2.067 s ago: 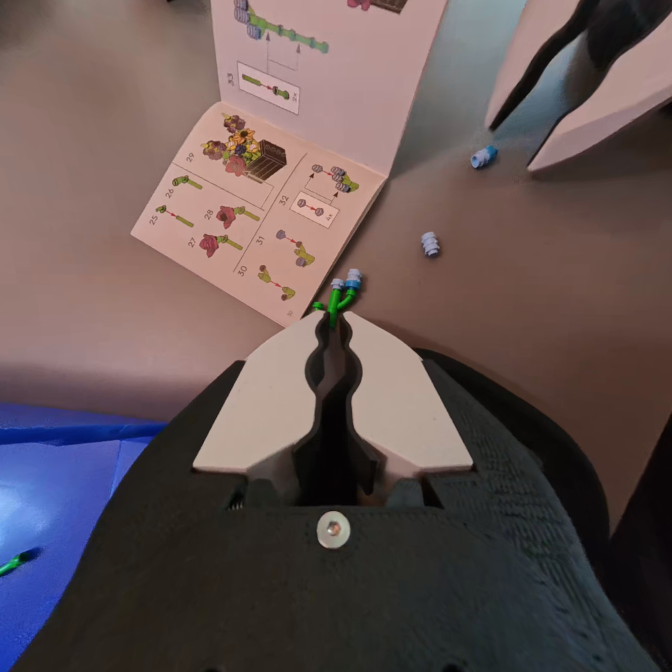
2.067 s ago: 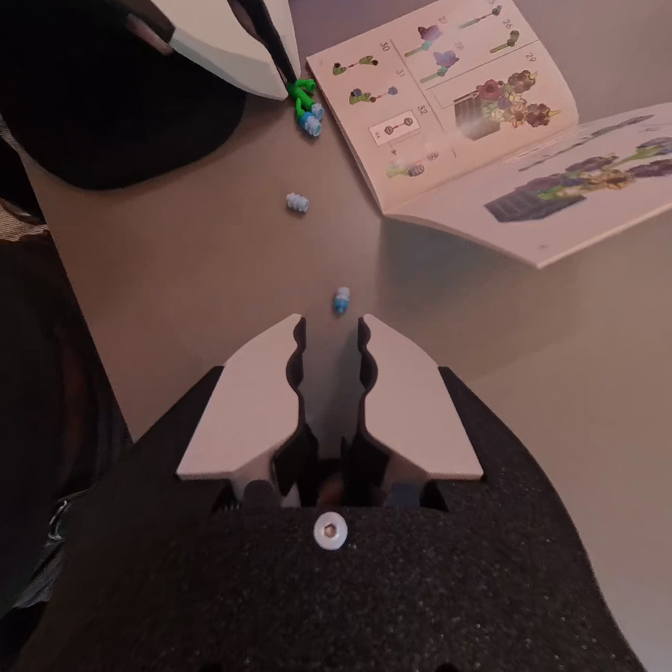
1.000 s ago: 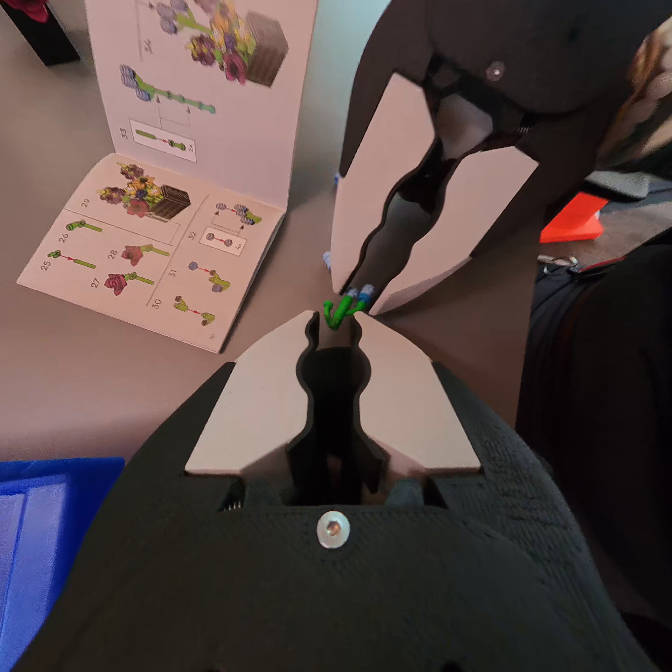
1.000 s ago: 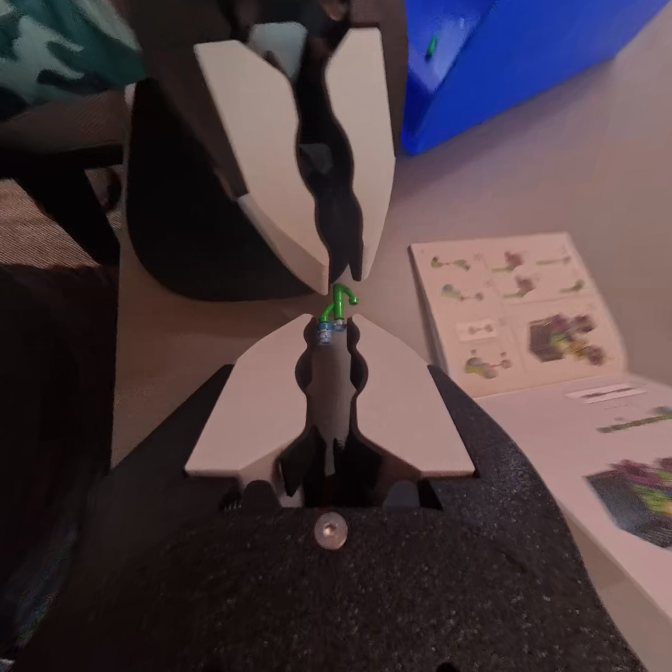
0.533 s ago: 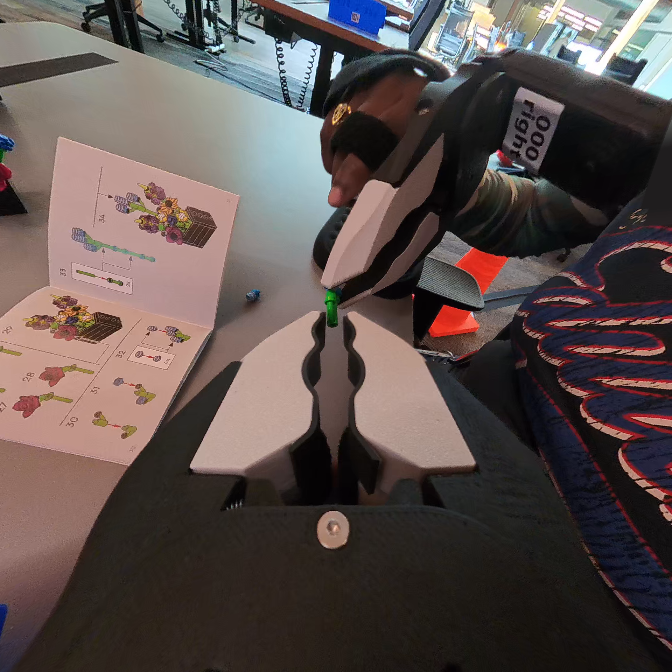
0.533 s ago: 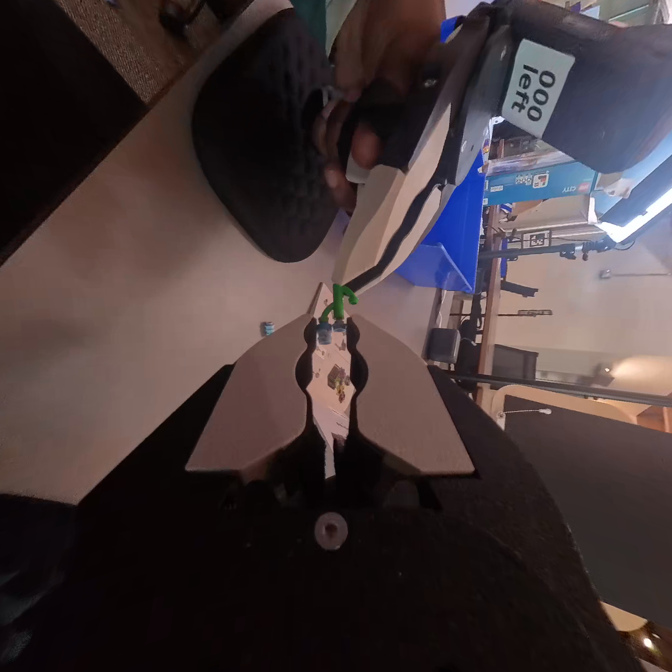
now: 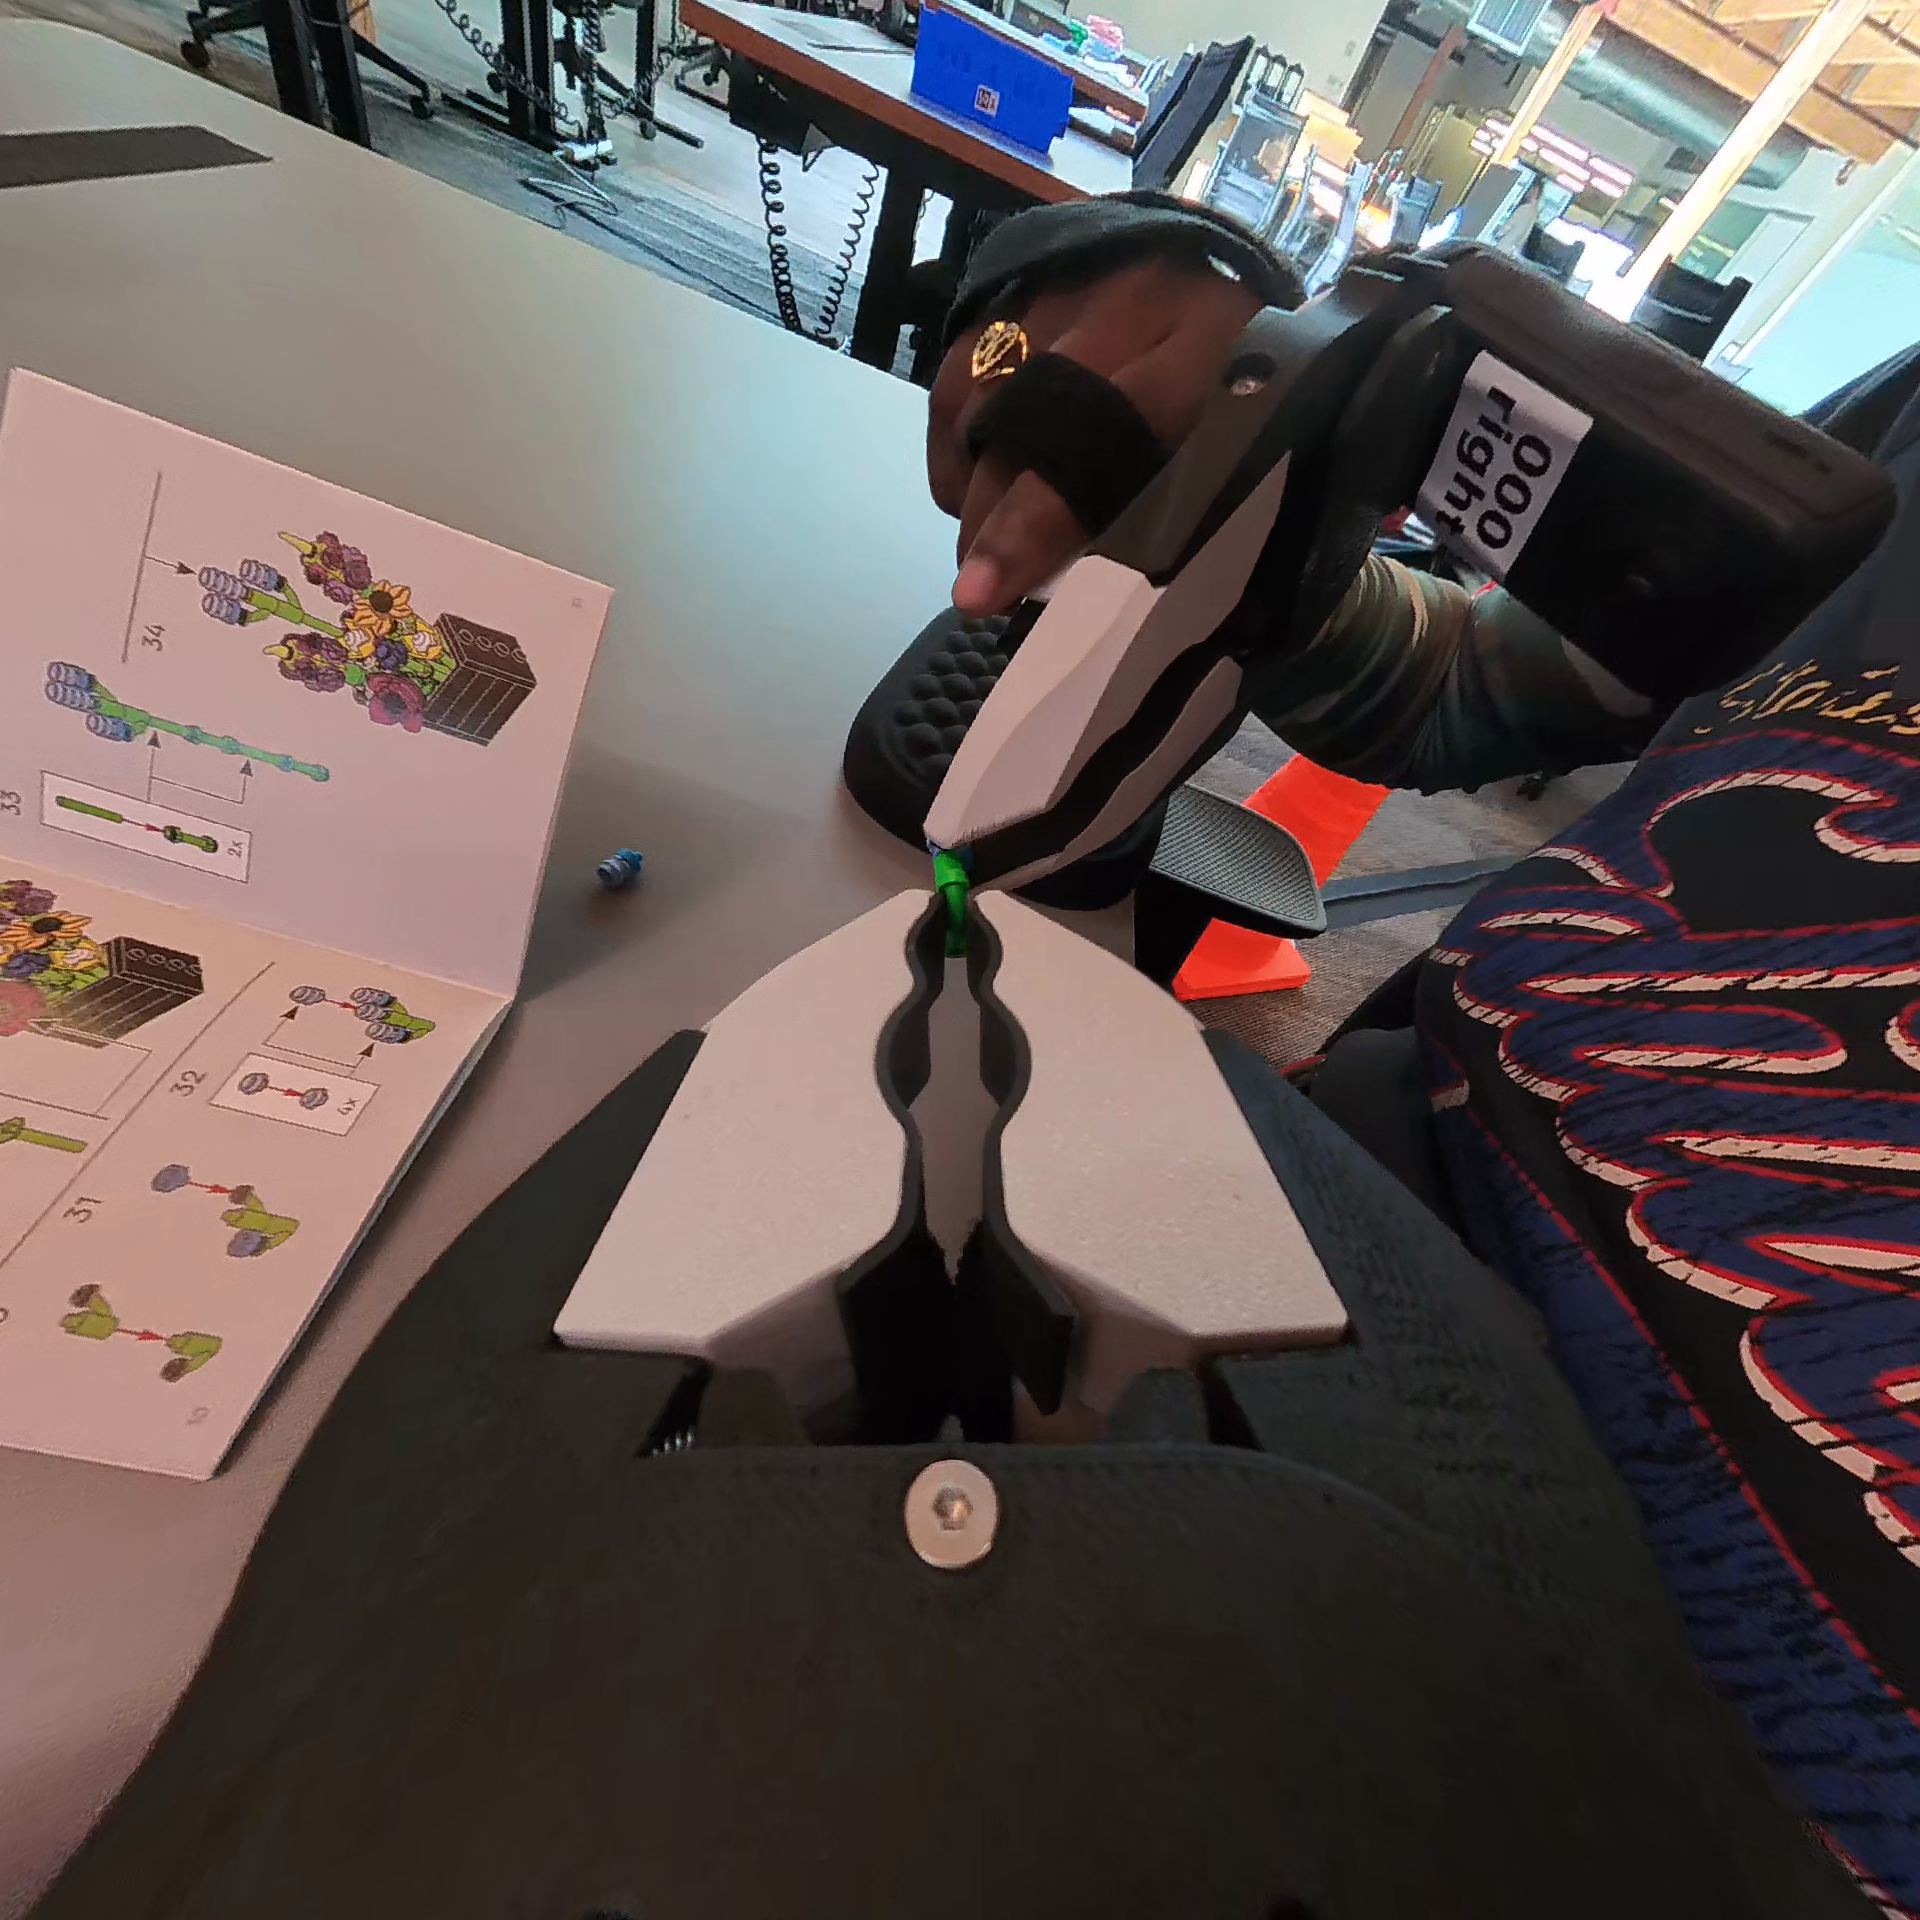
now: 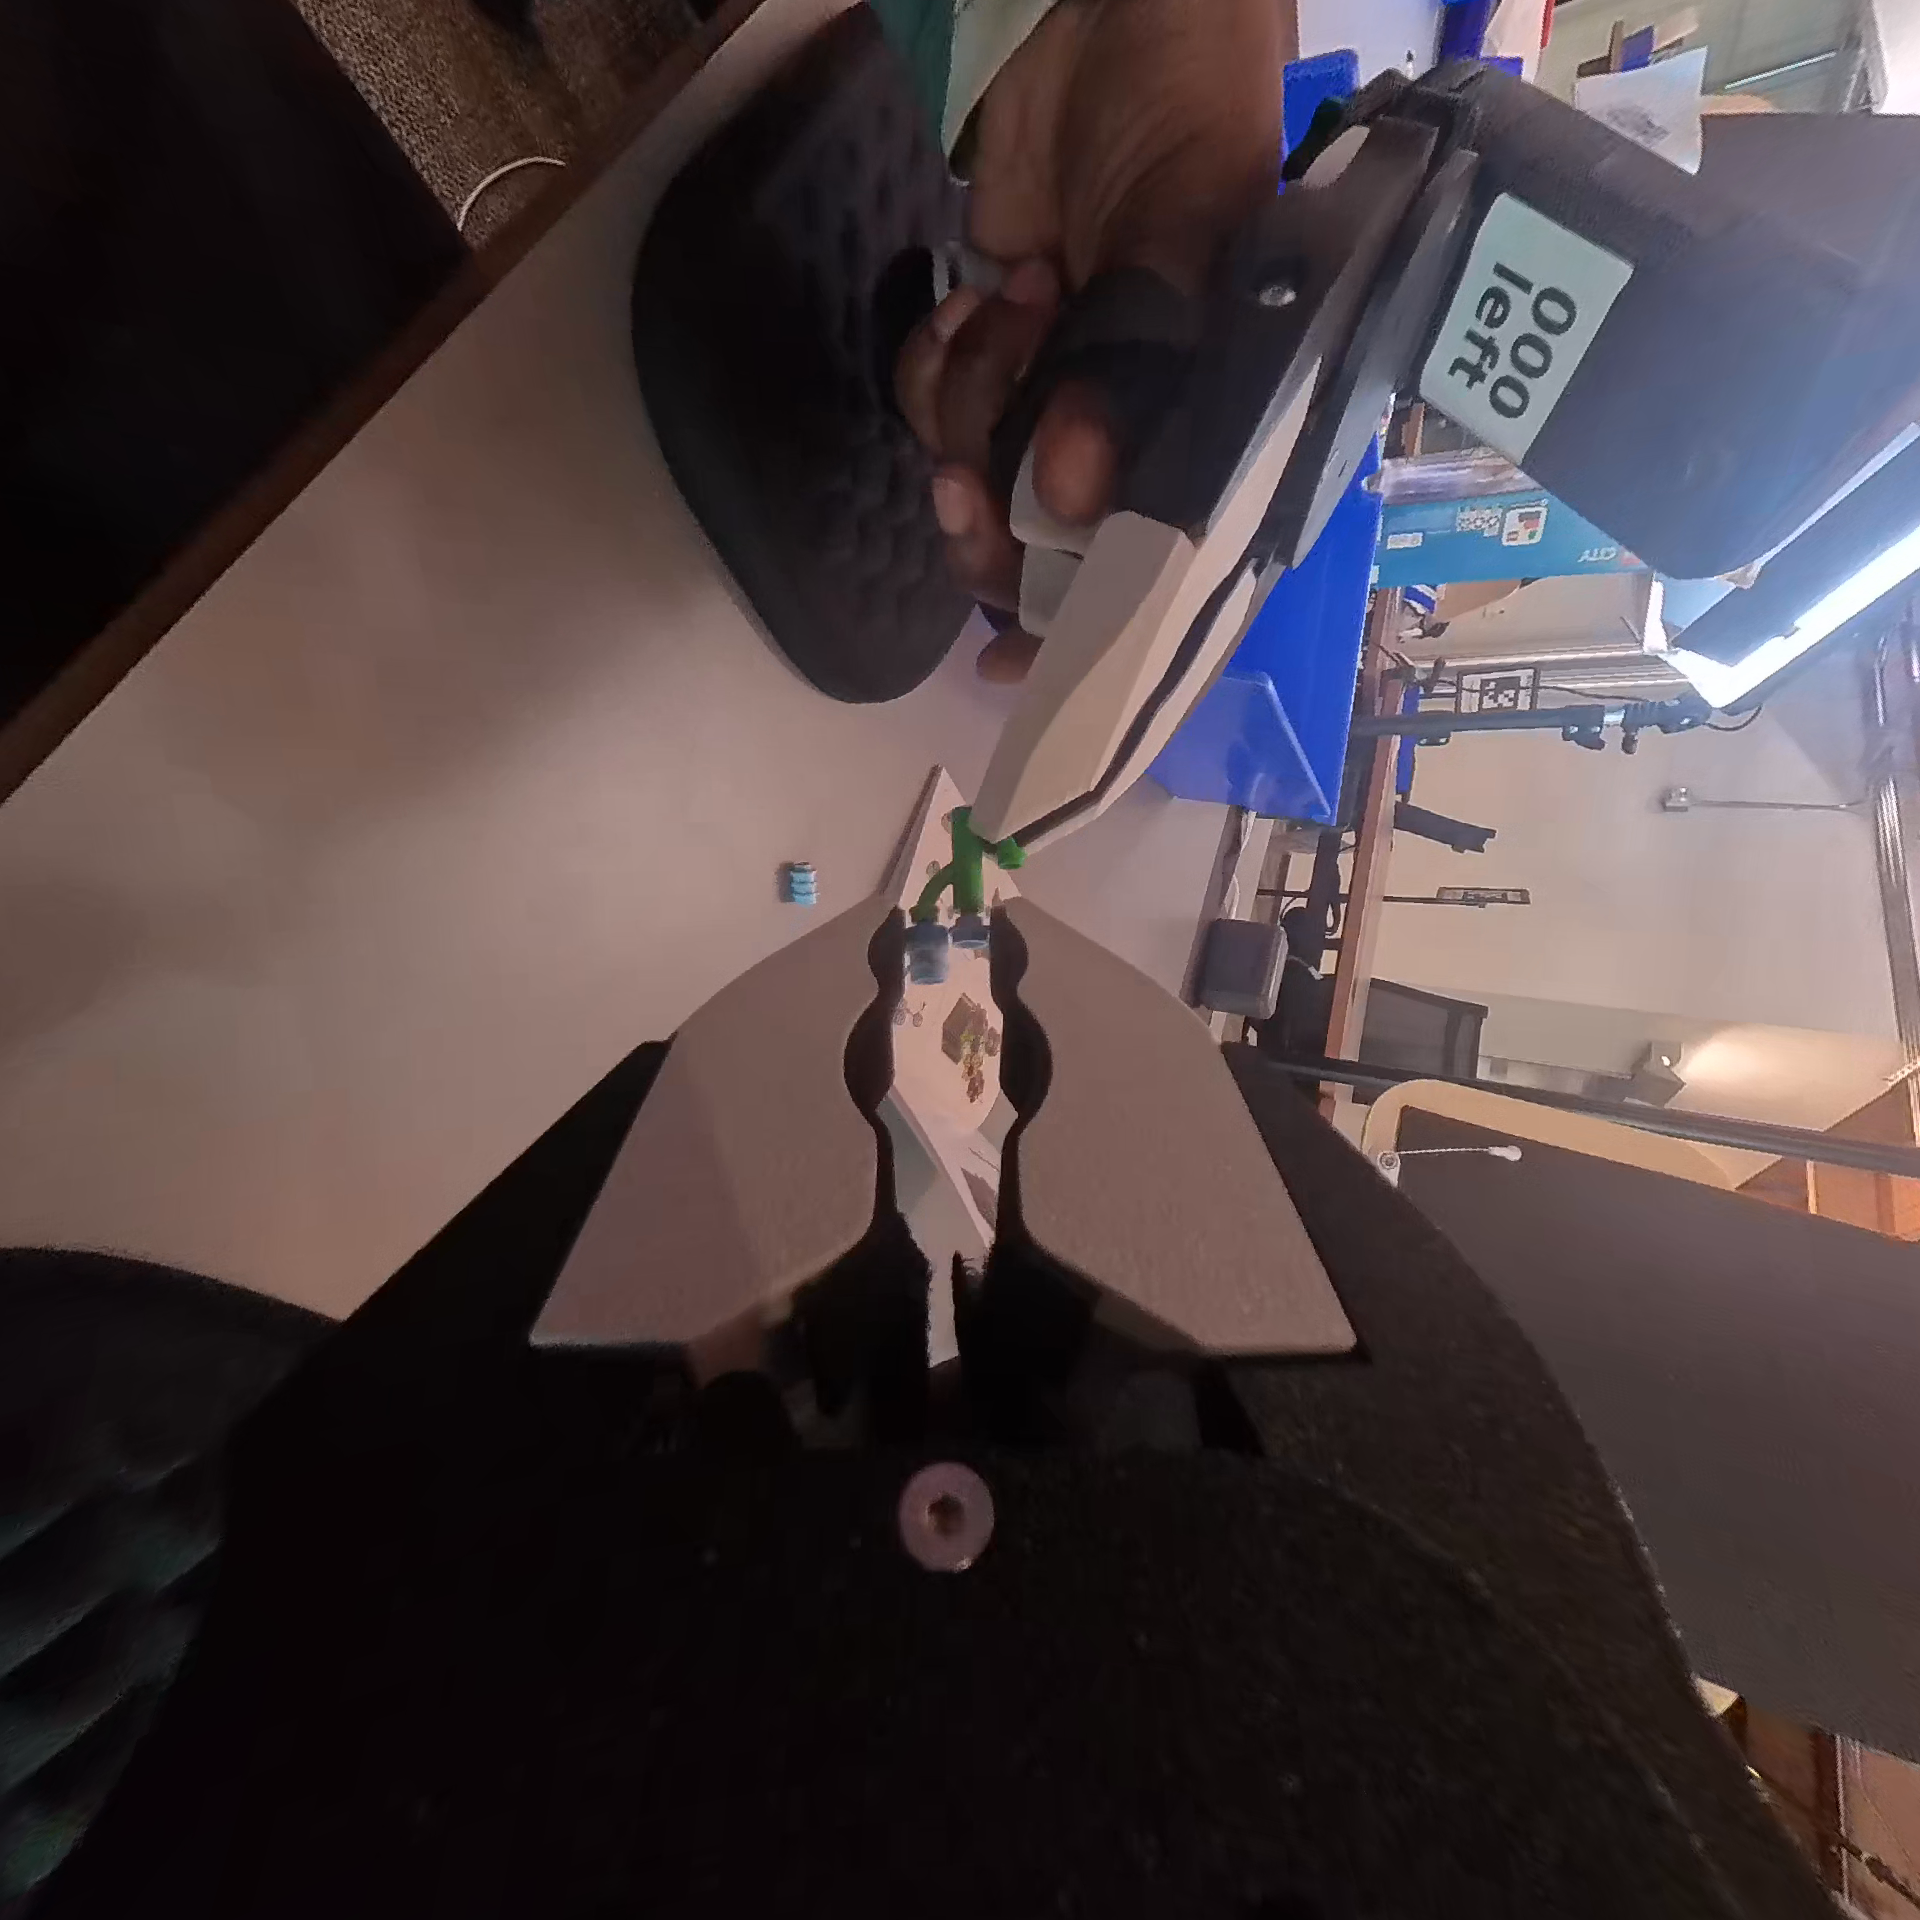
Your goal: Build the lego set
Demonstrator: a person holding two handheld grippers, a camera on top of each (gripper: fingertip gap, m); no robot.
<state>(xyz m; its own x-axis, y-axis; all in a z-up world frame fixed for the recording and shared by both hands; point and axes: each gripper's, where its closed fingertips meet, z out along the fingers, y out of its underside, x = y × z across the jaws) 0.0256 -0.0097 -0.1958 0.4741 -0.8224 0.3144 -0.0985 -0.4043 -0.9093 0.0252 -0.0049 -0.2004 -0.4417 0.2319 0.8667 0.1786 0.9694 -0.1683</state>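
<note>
Left tool [image 7: 951,920]: jaws nearly closed, tips pinching the green stem piece [image 7: 950,883]. Right tool [image 8: 948,920]: jaws narrowed around the stem's blue-capped end, contact not clear. Tools meet tip to tip. In the left wrist view, the right tool enters from 2 o'clock, gripped by the person's right hand [image 7: 1049,436], index finger extended along it. Left hand [image 8: 1081,312] wraps the left tool's handle.

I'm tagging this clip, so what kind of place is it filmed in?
Probably an open-plan workshop or lab office. Beyond the grey table stand another work desk with coiled cables, a blue bin and office chairs.
</note>
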